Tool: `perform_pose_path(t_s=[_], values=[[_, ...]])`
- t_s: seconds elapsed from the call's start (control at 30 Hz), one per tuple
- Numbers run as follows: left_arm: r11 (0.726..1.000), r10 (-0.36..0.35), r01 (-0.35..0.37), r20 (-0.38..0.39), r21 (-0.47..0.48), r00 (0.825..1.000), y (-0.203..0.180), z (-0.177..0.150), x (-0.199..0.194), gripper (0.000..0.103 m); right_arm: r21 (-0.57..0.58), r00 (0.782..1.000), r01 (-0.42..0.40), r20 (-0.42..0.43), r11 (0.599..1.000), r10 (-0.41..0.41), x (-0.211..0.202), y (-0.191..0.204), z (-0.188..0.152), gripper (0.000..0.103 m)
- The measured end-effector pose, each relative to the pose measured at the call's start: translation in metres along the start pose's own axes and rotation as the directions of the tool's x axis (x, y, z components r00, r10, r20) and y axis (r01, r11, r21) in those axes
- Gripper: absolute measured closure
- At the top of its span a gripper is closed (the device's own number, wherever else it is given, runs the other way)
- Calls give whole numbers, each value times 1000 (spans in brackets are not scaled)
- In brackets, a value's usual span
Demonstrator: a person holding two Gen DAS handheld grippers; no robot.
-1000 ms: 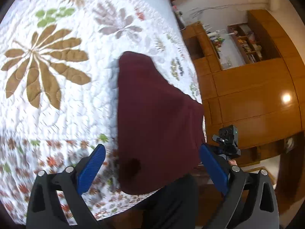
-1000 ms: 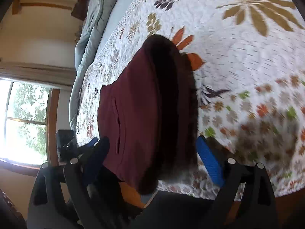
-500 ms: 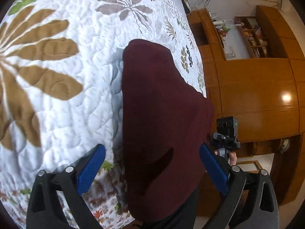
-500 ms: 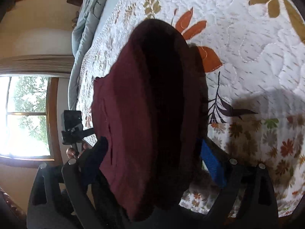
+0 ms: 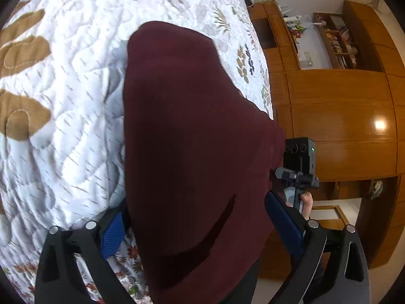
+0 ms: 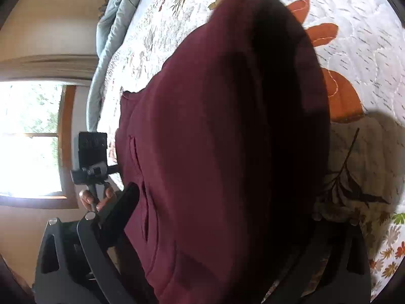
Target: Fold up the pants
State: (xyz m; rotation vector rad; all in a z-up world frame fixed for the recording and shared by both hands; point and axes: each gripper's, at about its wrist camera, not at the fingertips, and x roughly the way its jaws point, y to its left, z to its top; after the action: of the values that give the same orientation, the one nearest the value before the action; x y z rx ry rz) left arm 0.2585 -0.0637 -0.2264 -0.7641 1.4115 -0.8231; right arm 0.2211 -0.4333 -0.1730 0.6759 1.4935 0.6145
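Note:
Maroon pants lie folded lengthwise on the floral quilt, their near end hanging over the bed's edge. My left gripper is open, its blue pads either side of the pants' near end, the cloth between the jaws. In the right wrist view the pants fill the frame, a pocket slit on their left side. My right gripper is open and straddles the near end; its right finger is mostly hidden by the cloth. Each gripper shows in the other's view, the right one and the left one.
A wooden wardrobe and shelves stand right of the bed. A pale blue blanket lies bunched along the far side of the bed, with a bright window beyond. The quilt stretches past the pants.
Both grippers have moved in closer and lower over the pants' near end, so the cloth now sits between the open jaws. The pants have not moved.

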Motion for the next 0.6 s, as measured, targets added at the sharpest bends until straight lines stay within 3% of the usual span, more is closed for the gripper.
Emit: perform_pose_path(t_s=[0.13, 0.2, 0.23, 0.27, 0.3, 0.4, 0.6], values=[[1000, 2, -2, 3, 7, 1000, -4, -5, 4, 4, -19, 1000, 26, 8, 999, -26, 0, 3, -4, 2], [1000, 6, -6, 14, -21, 1000, -4, -2, 4, 5, -36, 999, 52, 11, 998, -51, 1, 6, -6, 7], [999, 24, -23, 14, -25, 1000, -6, -1, 5, 10, -42, 997, 72, 15, 997, -71, 0, 7, -7, 11], [998, 51, -51, 14, -21, 999, -6, -1, 4, 14, -47, 996, 89, 18, 995, -88, 3, 12, -2, 22], [995, 98, -97, 19, -17, 995, -9, -2, 5, 29, -53, 994, 111, 24, 992, -110, 2, 13, -4, 31], [989, 145, -144, 33, -29, 989, -6, -4, 2, 47, -51, 993, 110, 43, 993, -108, -3, 13, -7, 43], [986, 165, -164, 63, -19, 984, -14, -7, -2, 58, -73, 986, 145, 96, 987, -138, -6, 29, -15, 52]])
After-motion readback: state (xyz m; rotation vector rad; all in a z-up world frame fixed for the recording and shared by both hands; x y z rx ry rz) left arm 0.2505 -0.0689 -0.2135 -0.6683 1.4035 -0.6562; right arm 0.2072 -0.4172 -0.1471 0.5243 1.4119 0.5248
